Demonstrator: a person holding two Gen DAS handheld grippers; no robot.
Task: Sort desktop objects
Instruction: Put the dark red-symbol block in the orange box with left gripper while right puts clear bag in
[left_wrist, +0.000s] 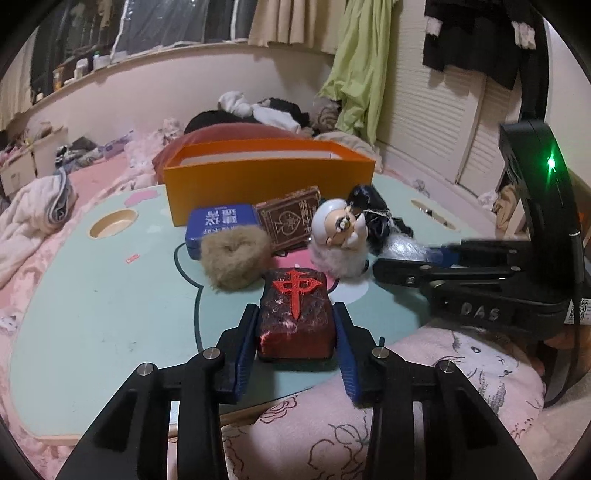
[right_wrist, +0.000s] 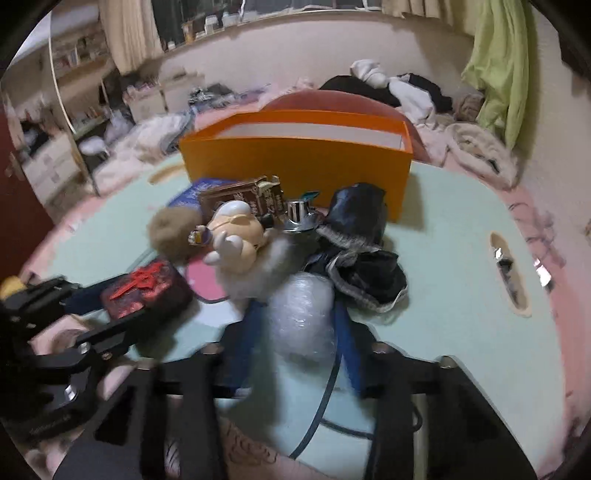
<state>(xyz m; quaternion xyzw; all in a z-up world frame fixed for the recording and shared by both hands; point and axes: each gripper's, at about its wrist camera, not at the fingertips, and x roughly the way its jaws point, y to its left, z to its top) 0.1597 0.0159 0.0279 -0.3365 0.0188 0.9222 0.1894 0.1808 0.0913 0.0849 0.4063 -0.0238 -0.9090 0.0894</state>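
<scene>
My left gripper (left_wrist: 295, 314) is shut on a dark red mahjong-tile block (left_wrist: 294, 314) with a red character, at the near edge of the pale green table (left_wrist: 92, 295); it also shows in the right wrist view (right_wrist: 146, 290). My right gripper (right_wrist: 297, 306) is closed around a bubble-wrap bundle (right_wrist: 301, 317). Behind stand a white-haired doll (left_wrist: 341, 236), a brown fluffy scrunchie (left_wrist: 234, 256), a blue tin (left_wrist: 218, 225), a brown card box (left_wrist: 290, 218), dark cloth (right_wrist: 364, 251) and an open orange box (left_wrist: 266, 177).
A shiny metal piece (right_wrist: 297, 216) lies by the dark cloth. The table has a round cup hole (left_wrist: 112, 223) at left and a slot (right_wrist: 509, 273) at right. Pink bedding (left_wrist: 424, 369) surrounds the table, with clothes heaped behind.
</scene>
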